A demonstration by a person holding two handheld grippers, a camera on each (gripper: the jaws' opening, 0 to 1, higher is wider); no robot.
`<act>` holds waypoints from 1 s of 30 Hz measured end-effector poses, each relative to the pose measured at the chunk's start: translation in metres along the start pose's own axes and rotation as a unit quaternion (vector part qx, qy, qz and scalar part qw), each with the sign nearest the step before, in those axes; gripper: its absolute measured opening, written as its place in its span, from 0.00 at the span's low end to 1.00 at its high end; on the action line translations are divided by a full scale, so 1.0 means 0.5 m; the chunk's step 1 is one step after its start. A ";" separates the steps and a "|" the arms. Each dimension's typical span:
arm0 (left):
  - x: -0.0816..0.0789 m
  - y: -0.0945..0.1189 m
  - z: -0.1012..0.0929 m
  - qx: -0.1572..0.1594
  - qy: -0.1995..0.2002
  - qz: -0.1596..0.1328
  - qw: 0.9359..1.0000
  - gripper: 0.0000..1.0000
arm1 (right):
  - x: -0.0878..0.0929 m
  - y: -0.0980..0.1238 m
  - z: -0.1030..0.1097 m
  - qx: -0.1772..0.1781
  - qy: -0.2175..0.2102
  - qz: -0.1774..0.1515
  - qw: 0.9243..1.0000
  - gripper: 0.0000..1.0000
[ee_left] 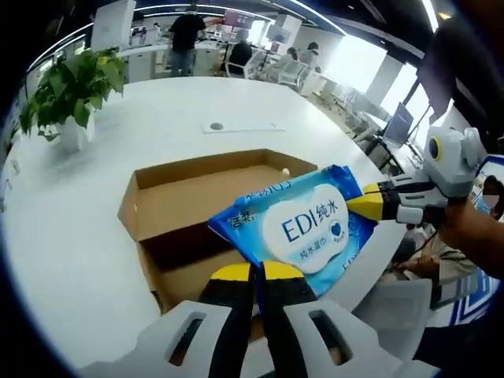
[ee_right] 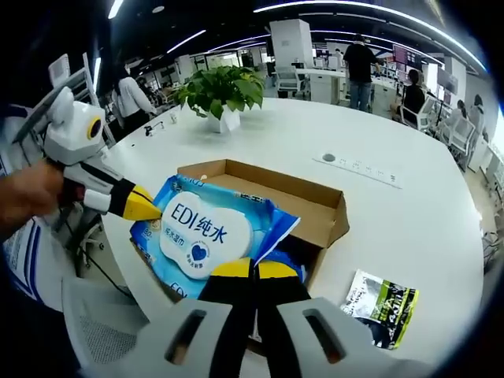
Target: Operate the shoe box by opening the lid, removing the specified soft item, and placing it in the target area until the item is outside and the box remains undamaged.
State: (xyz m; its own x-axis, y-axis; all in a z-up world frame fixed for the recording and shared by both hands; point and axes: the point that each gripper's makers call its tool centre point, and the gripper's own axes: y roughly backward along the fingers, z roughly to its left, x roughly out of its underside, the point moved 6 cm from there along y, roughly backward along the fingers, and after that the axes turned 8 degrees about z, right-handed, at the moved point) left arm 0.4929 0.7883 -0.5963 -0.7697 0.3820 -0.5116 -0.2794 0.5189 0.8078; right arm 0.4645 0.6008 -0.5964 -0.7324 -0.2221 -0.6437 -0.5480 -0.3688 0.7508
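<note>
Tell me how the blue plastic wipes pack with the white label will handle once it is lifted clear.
The blue plastic wipes pack probably flexes: the left gripper and right gripper each pinch an edge and the film bends. Its glossy wrap may slip. It hangs over the open cardboard box, so it seems fairly light.

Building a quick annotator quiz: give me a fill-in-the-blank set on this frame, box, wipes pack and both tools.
1. The lid of the cardboard box is ____.
2. The wipes pack is mainly ____ in colour.
3. The left tool and the right tool are both shut on the ____.
4. The potted plant stands on the ____ table.

Missing words: open; blue; wipes pack; white
</note>
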 end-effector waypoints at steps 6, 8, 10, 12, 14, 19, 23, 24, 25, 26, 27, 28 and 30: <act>-0.009 -0.003 -0.033 0.005 -0.016 -0.001 1.000 0.00 | 0.006 0.029 -0.017 0.011 -0.002 -0.004 1.000 0.00; -0.011 -0.006 -0.042 0.008 -0.018 0.000 1.000 0.00 | 0.010 0.035 -0.025 0.015 -0.005 -0.004 1.000 0.00; -0.016 -0.012 -0.058 0.009 -0.026 0.002 1.000 0.00 | 0.017 0.043 -0.033 0.020 -0.008 -0.007 1.000 0.00; -0.019 -0.016 -0.069 0.010 -0.032 0.003 0.999 0.00 | 0.025 0.052 -0.042 0.024 -0.013 -0.008 1.000 0.00; -0.023 -0.021 -0.082 0.014 -0.036 0.004 0.999 0.00 | 0.032 0.062 -0.053 0.027 -0.018 -0.009 0.999 0.00; -0.038 -0.038 -0.120 0.021 -0.050 0.007 0.998 0.00 | 0.050 0.086 -0.084 0.037 -0.025 -0.010 0.999 0.00; -0.044 -0.052 -0.139 0.026 -0.057 0.010 0.998 0.00 | 0.060 0.102 -0.104 0.043 -0.030 -0.012 0.999 0.00; -0.047 -0.058 -0.146 0.028 -0.059 0.012 0.998 0.00 | 0.064 0.107 -0.111 0.046 -0.032 -0.011 0.998 0.00; -0.049 -0.062 -0.152 0.029 -0.062 0.014 0.998 0.00 | 0.067 0.110 -0.116 0.048 -0.033 -0.011 0.998 0.00; -0.052 -0.067 -0.162 0.031 -0.066 0.016 0.997 0.00 | 0.070 0.114 -0.122 0.050 -0.035 -0.012 0.998 0.00; -0.054 -0.070 -0.168 0.032 -0.070 0.017 0.997 0.00 | 0.075 0.119 -0.130 0.052 -0.039 -0.013 0.998 0.00; -0.057 -0.074 -0.174 0.033 -0.074 0.018 0.997 0.00 | 0.079 0.122 -0.137 0.054 -0.041 -0.012 0.998 0.00; -0.065 -0.087 -0.196 0.036 -0.085 0.024 0.995 0.00 | 0.089 0.131 -0.152 0.059 -0.047 -0.013 0.997 0.00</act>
State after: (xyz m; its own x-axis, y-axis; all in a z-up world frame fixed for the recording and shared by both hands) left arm 0.4740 0.6786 -0.5858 -0.6708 0.5284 -0.5204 -0.1978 0.5487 0.8122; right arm 0.4270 0.4981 -0.5872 -0.7491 -0.1266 -0.6503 -0.6068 -0.2627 0.7502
